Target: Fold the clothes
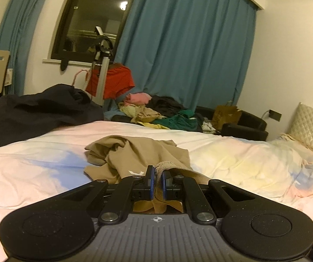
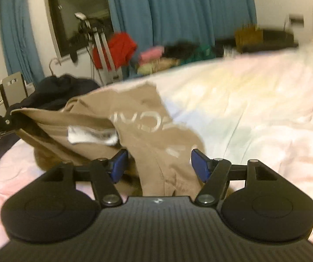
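Now left gripper (image 1: 158, 175) on tan garment (image 1: 134, 152)

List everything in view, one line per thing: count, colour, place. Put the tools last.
Tan garment: one, tan with white lettering, crumpled on the bed, one edge clamped.
Bed cover: one, pastel pink, blue and yellow, under the garment.
Dark garment: one, near black, far left of the bed.
Clothes pile: one, mixed pink, green, yellow, black, beyond the bed.
Red garment: one, hanging on a stand.
Curtains: two, blue, flanking the window.
Cardboard box: one, brown, far right.
Left tool: shut on the garment's ribbed edge.
Right tool: open, over the garment.
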Demonstrator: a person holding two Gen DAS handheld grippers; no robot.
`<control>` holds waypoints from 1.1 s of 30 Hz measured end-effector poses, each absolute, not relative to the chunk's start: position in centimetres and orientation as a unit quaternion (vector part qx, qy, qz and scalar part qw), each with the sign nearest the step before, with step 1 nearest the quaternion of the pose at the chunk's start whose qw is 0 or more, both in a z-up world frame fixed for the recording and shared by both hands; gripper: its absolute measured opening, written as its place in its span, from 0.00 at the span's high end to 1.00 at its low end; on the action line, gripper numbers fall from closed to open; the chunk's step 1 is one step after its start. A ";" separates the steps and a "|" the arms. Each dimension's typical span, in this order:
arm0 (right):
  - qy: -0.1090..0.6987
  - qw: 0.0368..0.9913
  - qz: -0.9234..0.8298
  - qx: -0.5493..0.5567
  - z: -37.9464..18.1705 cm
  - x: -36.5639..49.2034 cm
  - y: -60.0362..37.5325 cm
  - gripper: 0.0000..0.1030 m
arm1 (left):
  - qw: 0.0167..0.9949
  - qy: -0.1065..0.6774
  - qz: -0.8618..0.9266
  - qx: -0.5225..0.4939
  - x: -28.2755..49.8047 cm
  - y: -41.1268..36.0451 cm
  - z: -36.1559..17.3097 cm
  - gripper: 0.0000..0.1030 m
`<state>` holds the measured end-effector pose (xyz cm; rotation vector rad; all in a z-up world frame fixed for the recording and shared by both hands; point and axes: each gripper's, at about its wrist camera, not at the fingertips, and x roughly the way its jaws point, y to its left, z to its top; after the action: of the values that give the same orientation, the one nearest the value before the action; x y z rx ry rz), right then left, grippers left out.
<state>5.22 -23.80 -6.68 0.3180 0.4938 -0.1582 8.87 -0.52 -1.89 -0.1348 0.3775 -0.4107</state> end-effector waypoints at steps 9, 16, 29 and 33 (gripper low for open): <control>0.257 0.938 -0.162 0.168 -7.4 4.5 -26.0 0.35 | 0.966 0.182 -0.175 -0.064 8.3 -0.3 -1.8 0.92; 0.168 0.941 -0.224 0.190 -5.1 2.9 -28.0 0.35 | 0.963 0.188 -0.185 -0.047 7.7 -1.2 -2.3 0.92; 0.167 0.938 -0.221 0.210 -4.8 3.5 -29.9 0.35 | 0.950 0.228 -0.202 0.070 7.1 -2.9 -5.1 0.70; 0.172 0.934 -0.219 0.224 -5.0 3.5 -30.2 0.35 | 0.943 0.228 -0.208 0.123 7.0 -4.4 -6.4 0.50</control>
<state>3.45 -30.16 -5.03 0.4573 0.3512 -0.4485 6.96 -4.43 -6.38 0.2506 0.4646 -0.4242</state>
